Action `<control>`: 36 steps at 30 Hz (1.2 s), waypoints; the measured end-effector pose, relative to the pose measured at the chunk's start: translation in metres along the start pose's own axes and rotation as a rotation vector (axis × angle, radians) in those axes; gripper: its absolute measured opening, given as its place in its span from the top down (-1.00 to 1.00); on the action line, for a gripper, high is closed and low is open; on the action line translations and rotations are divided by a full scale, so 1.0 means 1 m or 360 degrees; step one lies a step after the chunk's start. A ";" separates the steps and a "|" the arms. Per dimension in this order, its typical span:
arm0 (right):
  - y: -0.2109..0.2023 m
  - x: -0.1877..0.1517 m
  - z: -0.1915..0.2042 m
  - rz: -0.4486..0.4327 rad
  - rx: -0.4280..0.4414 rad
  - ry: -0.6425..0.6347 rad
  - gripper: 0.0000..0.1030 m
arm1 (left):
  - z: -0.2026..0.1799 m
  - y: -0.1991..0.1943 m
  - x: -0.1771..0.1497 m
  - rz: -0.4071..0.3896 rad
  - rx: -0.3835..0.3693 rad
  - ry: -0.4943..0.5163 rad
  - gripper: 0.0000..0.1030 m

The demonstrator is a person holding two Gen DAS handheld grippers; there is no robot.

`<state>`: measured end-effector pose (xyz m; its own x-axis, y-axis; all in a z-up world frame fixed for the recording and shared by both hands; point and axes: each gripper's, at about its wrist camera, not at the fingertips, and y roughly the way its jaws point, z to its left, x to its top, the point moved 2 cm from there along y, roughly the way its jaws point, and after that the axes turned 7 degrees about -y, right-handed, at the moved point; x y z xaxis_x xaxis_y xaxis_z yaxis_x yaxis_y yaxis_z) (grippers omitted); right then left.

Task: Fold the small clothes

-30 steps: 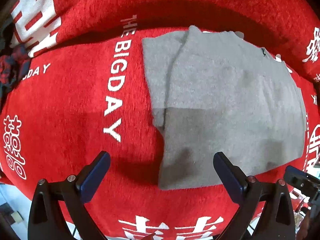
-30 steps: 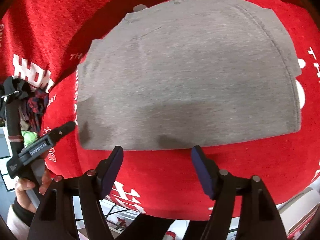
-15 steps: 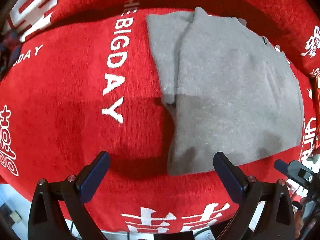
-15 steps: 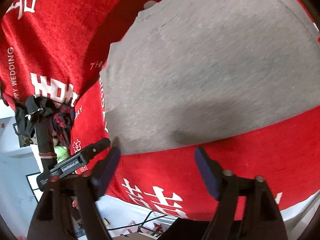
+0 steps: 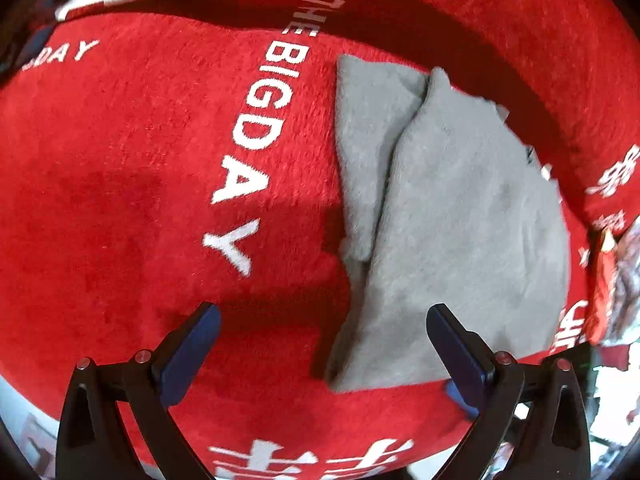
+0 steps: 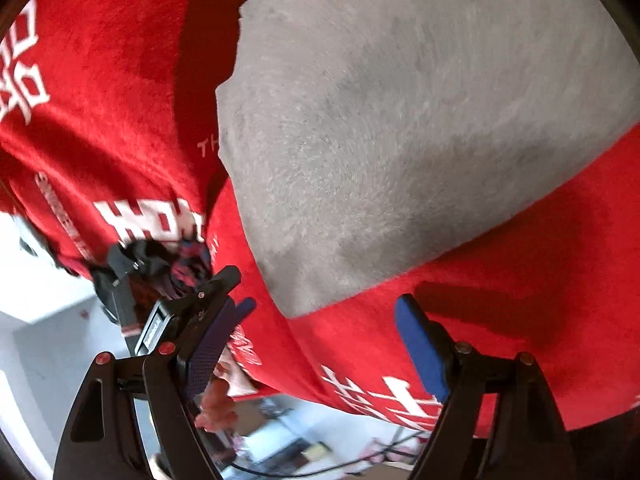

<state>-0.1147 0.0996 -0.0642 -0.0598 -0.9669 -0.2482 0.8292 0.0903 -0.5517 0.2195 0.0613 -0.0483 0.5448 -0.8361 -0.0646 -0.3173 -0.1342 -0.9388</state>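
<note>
From my left wrist camera I see the whole folded grey knit garment (image 5: 452, 216) lying flat on the red plush blanket with white lettering (image 5: 160, 184), one narrower grey flap tucked along its nine o'clock edge; my right wrist camera shows only the garment's (image 6: 400, 120) near part, filling the frame from twelve to three o'clock. That right view alone gives me the other tool: the left gripper (image 6: 224, 292) at about eight o'clock, off the blanket's (image 6: 520, 280) edge, with some dark red-and-black fabric (image 6: 176, 268) bunched just behind it and a few of the person's fingertips (image 6: 216, 400) lower down. My left gripper (image 5: 320, 344) is spread wide with nothing between the pads; the garment's near corner sits at about five o'clock between its fingers, not touched as far as I can tell. My right gripper (image 6: 316, 344) is also spread, empty, its fingers straddling the garment's near corner at twelve o'clock, apart from it. I count one garment, one blanket and two grippers.
</note>
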 end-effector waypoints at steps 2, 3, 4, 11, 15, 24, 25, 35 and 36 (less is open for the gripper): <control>0.008 0.003 -0.002 -0.0027 0.0053 0.0052 -0.64 | -0.001 0.001 0.002 -0.0004 -0.0059 -0.0030 -1.00; 0.010 0.004 -0.003 -0.0046 0.0079 0.0067 -0.64 | -0.001 0.002 0.003 -0.0003 -0.0079 -0.0041 -1.00; 0.012 0.006 -0.002 -0.0067 0.0105 0.0085 -0.64 | -0.002 0.004 0.005 0.0003 -0.0098 -0.0048 -1.00; 0.027 0.017 0.002 -0.0126 0.0161 0.0199 -0.22 | -0.011 0.017 0.013 0.0064 -0.0228 -0.0087 -1.00; 0.034 0.019 -0.005 -0.0081 0.0218 0.0301 0.84 | -0.012 0.019 0.016 0.0085 -0.0293 -0.0138 -1.00; -0.003 0.037 0.041 -0.0103 0.0444 0.0063 0.85 | -0.042 0.046 0.043 0.0294 -0.0664 -0.0197 -1.00; -0.005 0.038 0.043 -0.0100 0.0448 0.0050 0.85 | -0.047 0.048 0.046 0.0304 -0.0685 -0.0200 -1.00; 0.003 0.030 0.045 0.0043 0.0218 -0.0087 0.85 | -0.134 0.065 0.053 0.0199 -0.0431 0.0165 -0.97; 0.004 0.028 0.045 0.0073 0.0157 -0.0118 0.84 | -0.137 0.068 0.052 0.0189 -0.0394 0.0177 -0.85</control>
<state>-0.0882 0.0618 -0.0380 0.0177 -0.9776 -0.2098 0.8809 0.1145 -0.4593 0.1200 -0.0646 -0.0696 0.4084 -0.9051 -0.1186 -0.5609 -0.1463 -0.8149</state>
